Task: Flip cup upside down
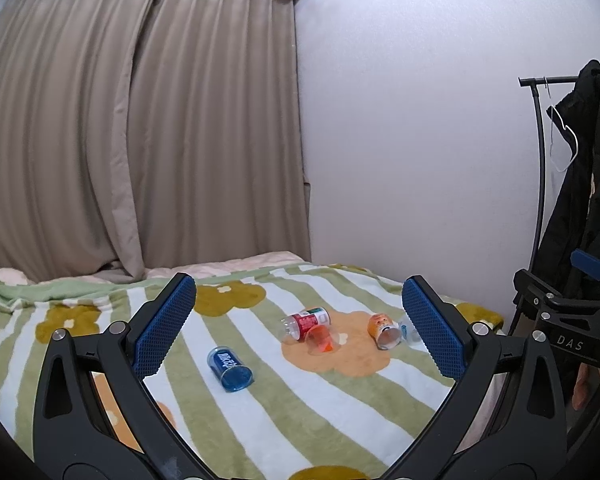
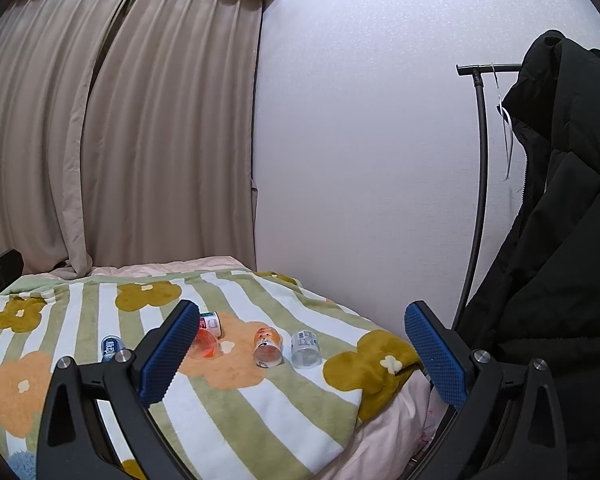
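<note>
On a soft striped blanket (image 1: 260, 420), five small cups lie tipped over, the blue cup (image 1: 230, 368) nearest, while the left gripper (image 1: 296, 328) and right gripper (image 2: 300, 356) hover released; plush fabric may topple a flipped cup.

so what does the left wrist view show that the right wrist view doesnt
Only the left wrist view shows the right gripper from the side and the whole blue cup.
Only the right wrist view shows the clear cup unblocked and the blanket's edge.
Both show the cups lying on their sides, the curtain and the coat.
</note>
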`<state>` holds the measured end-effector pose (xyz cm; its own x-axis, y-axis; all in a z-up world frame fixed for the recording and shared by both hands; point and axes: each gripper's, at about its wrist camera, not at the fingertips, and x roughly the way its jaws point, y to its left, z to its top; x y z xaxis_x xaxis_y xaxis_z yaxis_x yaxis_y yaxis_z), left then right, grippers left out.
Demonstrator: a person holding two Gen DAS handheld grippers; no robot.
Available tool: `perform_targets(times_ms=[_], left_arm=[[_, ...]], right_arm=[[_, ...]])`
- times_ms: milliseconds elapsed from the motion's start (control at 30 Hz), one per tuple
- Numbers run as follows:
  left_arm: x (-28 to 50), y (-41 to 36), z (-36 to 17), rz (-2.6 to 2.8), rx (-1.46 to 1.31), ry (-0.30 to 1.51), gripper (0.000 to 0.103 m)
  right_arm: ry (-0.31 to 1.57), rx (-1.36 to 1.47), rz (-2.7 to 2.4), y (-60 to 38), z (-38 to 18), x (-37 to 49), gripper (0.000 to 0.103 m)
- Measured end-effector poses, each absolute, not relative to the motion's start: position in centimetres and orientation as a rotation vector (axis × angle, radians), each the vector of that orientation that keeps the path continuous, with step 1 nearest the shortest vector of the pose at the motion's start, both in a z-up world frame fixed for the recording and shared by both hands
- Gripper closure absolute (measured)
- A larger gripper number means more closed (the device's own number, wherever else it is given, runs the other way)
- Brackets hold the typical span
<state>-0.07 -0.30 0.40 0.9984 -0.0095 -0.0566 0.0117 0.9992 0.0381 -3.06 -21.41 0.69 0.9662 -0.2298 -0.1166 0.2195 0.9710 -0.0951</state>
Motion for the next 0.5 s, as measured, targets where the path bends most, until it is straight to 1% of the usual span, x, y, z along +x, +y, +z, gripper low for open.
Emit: perform_targets(times_ms=[500], left_arm=[[0.0, -0.86, 0.22, -0.014, 0.039, 0.059, 0.0]], right_arm=[[0.129, -0.082, -0.228, -21.06, 0.48, -3.07, 0.001]])
